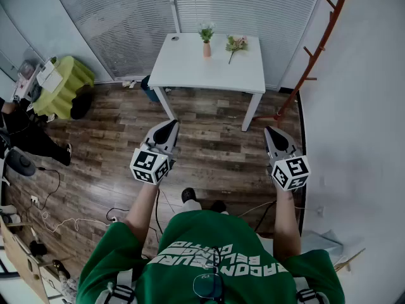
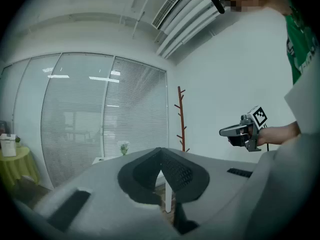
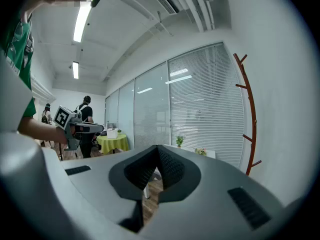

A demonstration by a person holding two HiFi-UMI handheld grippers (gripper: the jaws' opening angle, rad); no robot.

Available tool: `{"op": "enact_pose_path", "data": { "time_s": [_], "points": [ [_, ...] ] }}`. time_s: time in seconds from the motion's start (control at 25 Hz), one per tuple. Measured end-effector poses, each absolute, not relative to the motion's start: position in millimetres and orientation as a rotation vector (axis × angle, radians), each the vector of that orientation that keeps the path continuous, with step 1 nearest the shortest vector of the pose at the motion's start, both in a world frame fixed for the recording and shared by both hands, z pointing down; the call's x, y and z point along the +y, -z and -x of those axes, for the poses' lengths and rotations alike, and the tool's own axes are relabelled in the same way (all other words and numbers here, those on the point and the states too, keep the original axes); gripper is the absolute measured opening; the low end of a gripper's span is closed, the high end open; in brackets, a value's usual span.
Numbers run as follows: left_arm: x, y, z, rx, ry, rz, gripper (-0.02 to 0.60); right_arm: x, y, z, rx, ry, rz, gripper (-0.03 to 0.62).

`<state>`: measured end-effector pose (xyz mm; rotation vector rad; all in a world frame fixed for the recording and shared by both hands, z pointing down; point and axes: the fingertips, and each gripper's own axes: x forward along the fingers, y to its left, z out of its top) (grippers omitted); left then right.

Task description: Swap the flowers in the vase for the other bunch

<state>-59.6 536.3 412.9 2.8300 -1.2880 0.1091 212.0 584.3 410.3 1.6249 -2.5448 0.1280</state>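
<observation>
A white table (image 1: 190,68) stands some way ahead on the wooden floor. On it is a small vase of green and white flowers (image 1: 206,39), upright. The other bunch (image 1: 236,44), pinkish, lies flat to the vase's right. My left gripper (image 1: 169,125) and right gripper (image 1: 272,133) are held level at waist height, well short of the table. Both are shut with nothing between the jaws. In the left gripper view the vase flowers (image 2: 123,147) show far off past the closed jaws. In the right gripper view the vase flowers (image 3: 179,141) and the lying bunch (image 3: 201,151) are both visible.
A red-brown coat rack (image 1: 316,46) stands to the right of the table by the white wall. A round table with a yellow-green cloth (image 1: 63,84) is at the left, with a person (image 3: 86,115) near it. Cables (image 1: 57,220) lie on the floor at my left.
</observation>
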Motion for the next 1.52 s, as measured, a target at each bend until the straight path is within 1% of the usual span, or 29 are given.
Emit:
{"op": "enact_pose_path", "data": {
  "time_s": [0.52,0.84,1.12,1.52],
  "points": [
    [534,-419,43,-1.299,-0.114,-2.821,0.008,578,-414,-226,-2.552,-0.121,-1.61,0.014],
    [503,-428,35,-1.296,-0.111,-2.81,0.008,547,-419,-232,-2.553,-0.126,-1.605,0.014],
    [435,-434,26,-1.249,-0.086,-2.822,0.008,489,-424,-233,-2.542,-0.146,-1.626,0.014],
    [304,-434,27,-1.166,-0.081,-2.833,0.008,366,-422,-216,-2.506,-0.169,-1.648,0.014]
  ]
}}
